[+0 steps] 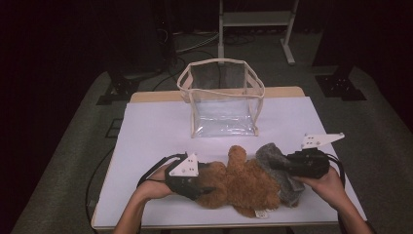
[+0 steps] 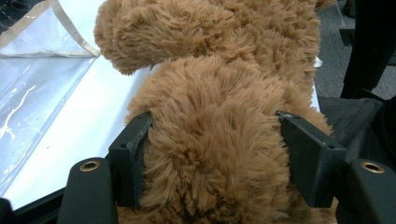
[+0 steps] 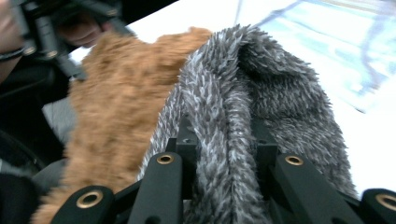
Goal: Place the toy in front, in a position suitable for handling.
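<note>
A brown plush toy (image 1: 243, 181) lies on the white table top (image 1: 151, 136) near its front edge. My left gripper (image 1: 207, 187) is shut on the toy's left end; in the left gripper view both jaws press into the brown fur (image 2: 215, 93). A grey furry piece (image 1: 272, 155) covers the toy's right end. My right gripper (image 1: 275, 165) is shut on a fold of that grey fur (image 3: 243, 93), with the brown plush (image 3: 116, 107) just beside it. The toy's face is hidden.
A clear plastic bag (image 1: 224, 97) with beige trim stands open-topped behind the toy at mid-table, and it also lies at the left in the left gripper view (image 2: 32, 84). A metal stand (image 1: 255, 19) is on the floor beyond the table.
</note>
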Demonstrator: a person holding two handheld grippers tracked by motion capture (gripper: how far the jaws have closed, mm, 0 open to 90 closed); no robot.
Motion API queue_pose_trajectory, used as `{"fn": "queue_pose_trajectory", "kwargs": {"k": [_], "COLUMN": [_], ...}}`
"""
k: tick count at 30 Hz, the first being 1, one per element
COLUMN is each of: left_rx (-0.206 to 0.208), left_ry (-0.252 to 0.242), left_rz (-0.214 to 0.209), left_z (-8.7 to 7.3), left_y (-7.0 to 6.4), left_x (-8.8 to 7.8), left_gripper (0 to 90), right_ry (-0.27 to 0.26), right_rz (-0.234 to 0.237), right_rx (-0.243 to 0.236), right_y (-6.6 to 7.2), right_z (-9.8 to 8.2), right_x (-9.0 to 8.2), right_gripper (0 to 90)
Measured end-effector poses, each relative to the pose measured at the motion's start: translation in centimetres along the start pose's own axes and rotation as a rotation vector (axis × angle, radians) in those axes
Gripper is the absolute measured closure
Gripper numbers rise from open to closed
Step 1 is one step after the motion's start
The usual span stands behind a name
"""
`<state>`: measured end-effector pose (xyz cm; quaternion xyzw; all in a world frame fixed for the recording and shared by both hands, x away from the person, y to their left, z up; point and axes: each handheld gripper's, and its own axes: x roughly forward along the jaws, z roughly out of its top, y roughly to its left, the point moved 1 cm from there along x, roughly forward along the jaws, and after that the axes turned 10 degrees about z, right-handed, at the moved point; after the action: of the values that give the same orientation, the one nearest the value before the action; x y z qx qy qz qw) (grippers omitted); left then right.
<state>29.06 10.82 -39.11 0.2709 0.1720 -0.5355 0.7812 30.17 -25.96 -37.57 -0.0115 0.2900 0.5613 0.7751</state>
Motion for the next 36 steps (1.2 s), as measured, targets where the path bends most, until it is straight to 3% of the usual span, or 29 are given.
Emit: {"fn": "queue_pose_trajectory", "kwargs": {"k": [2, 6, 9, 16, 18, 22, 29, 33, 36], "left_rx": [0.007, -0.002, 0.001, 0.009, 0.018, 0.020, 0.011, 0.010, 0.003], "left_ry": [0.003, -0.003, -0.001, 0.001, 0.001, 0.004, -0.003, -0.012, -0.010], "left_rz": [-0.001, 0.000, 0.000, -0.002, -0.003, 0.000, -0.001, 0.001, 0.008], "left_z": [0.0, 0.0, 0.1, 0.2, 0.2, 0.1, 0.1, 0.1, 0.1], "left_y": [0.0, 0.0, 0.0, -0.3, -0.3, -0.3, -0.2, -0.2, -0.1], "left_x": [-0.1, 0.1, 0.1, 0.1, 0.1, 0.1, 0.2, 0.2, 0.2], "left_gripper": [32.1, 32.1, 32.1, 32.1, 32.2, 32.3, 31.7, 29.9, 29.7], "right_ry": [0.015, 0.005, 0.010, 0.060, 0.088, 0.138, 0.151, 0.117, 0.092], "right_rz": [-0.006, 0.006, 0.021, 0.089, 0.076, 0.034, -0.017, -0.013, 0.018], "right_rx": [-0.028, -0.003, -0.018, -0.103, -0.129, -0.131, -0.069, -0.086, -0.114], "right_y": [0.8, 0.6, 1.0, 2.5, 2.7, 1.7, -0.4, 1.1, 2.8], "right_z": [0.1, 0.0, 0.6, 3.6, 4.3, 4.9, 3.9, 3.3, 3.4], "right_x": [0.4, 0.1, 0.5, 4.1, 5.3, 6.7, 5.6, 4.4, 3.7], "right_gripper": [71.0, 71.1, 71.2, 71.2, 71.1, 71.1, 71.2, 71.3, 71.1]}}
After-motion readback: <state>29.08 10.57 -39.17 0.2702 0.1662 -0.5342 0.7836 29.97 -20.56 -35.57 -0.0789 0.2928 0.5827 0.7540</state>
